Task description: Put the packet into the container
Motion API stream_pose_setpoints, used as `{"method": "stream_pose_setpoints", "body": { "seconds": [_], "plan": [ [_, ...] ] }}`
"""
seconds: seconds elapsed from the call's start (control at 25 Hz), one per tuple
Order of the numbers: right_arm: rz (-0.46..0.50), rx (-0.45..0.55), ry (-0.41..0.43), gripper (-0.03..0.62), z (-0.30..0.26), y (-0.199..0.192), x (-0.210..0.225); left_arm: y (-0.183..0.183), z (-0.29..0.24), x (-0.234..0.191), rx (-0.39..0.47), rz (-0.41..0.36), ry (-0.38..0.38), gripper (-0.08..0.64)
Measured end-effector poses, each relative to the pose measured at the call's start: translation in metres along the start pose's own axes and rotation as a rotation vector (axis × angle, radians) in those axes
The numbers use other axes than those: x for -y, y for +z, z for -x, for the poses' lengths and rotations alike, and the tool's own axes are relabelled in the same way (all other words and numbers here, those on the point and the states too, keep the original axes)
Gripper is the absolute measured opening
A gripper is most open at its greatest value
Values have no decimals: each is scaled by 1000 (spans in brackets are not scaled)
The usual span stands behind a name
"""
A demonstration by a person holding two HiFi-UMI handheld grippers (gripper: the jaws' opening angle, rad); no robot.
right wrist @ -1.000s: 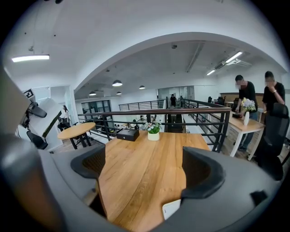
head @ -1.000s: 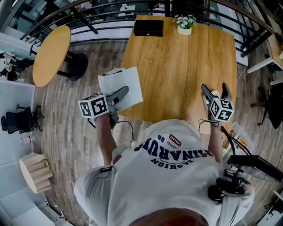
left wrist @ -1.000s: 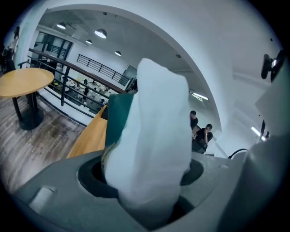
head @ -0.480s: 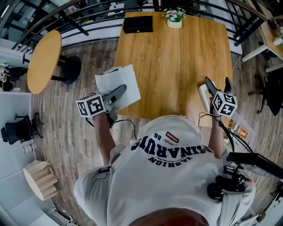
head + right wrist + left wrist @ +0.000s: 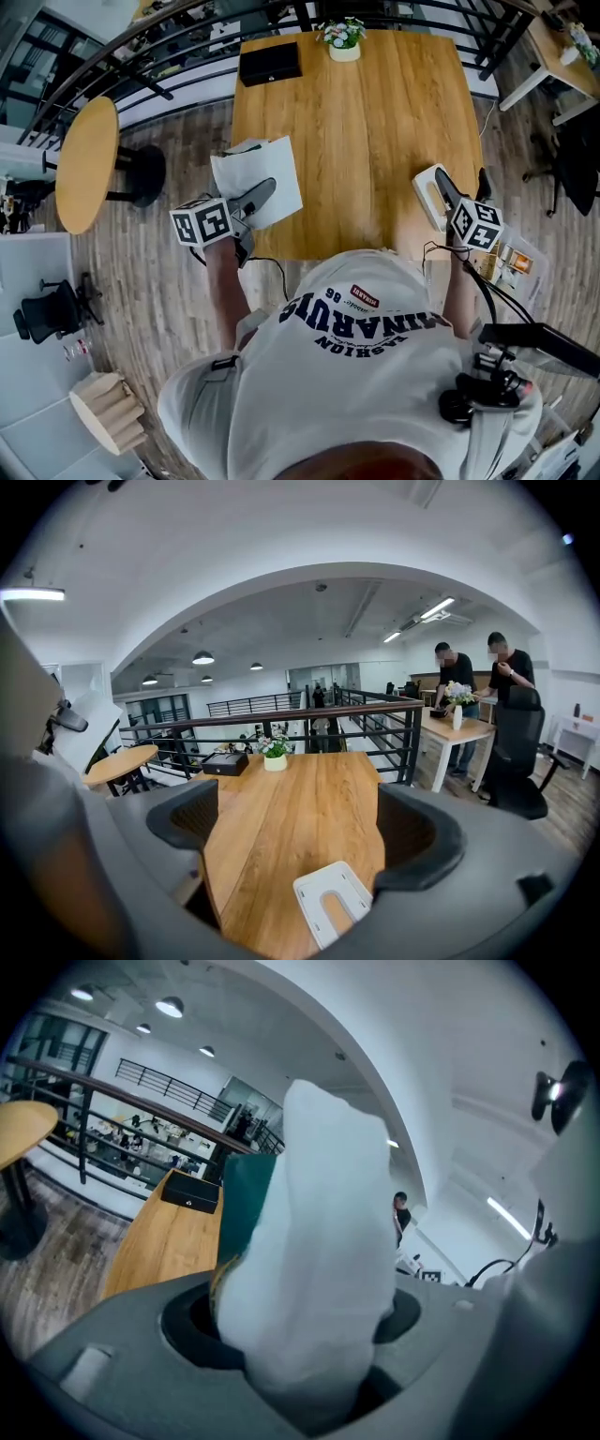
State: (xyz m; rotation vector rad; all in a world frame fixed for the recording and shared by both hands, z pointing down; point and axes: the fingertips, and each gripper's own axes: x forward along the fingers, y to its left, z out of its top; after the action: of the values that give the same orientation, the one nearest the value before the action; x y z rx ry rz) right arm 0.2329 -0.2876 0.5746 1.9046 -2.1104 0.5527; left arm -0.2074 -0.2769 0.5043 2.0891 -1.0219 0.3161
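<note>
Wooden worktop (image 5: pixel 366 131) is lying ahead of both tools as the left tool (image 5: pixel 300 1330) is clamping the white crinkly plastic packet (image 5: pixel 323 1241) between its jaws and the right tool (image 5: pixel 314 827), jaws apart, is hovering just over a white slotted plastic piece (image 5: pixel 328 902), leaving the placing undone.

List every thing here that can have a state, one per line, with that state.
Packet: gripped and held in the air.
Left gripper: fingers shut on the packet.
Right gripper: fingers open, holding nothing.
Container: lying on the table, packet not in it.
Black box: closed.
Flower pot: upright.
</note>
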Motion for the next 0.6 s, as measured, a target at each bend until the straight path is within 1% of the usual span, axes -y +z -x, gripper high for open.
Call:
{"method": "stream_pose_setpoints", "body": {
  "seconds": [0.2, 0.32, 0.44, 0.6],
  "plan": [
    [-44, 19, -75, 537, 31, -9, 27, 3, -40, 25, -136, -257, -13, 322],
    [-73, 23, -134, 537, 53, -19, 47, 7, -68, 42, -215, -419, -42, 322],
    [-105, 23, -200, 537, 78, -29, 64, 10, -92, 63, -297, -593, -97, 321],
    [-156, 33, -310, 537, 117, -44, 87, 9, -135, 99, -409, -823, -214, 322]
  ]
}}
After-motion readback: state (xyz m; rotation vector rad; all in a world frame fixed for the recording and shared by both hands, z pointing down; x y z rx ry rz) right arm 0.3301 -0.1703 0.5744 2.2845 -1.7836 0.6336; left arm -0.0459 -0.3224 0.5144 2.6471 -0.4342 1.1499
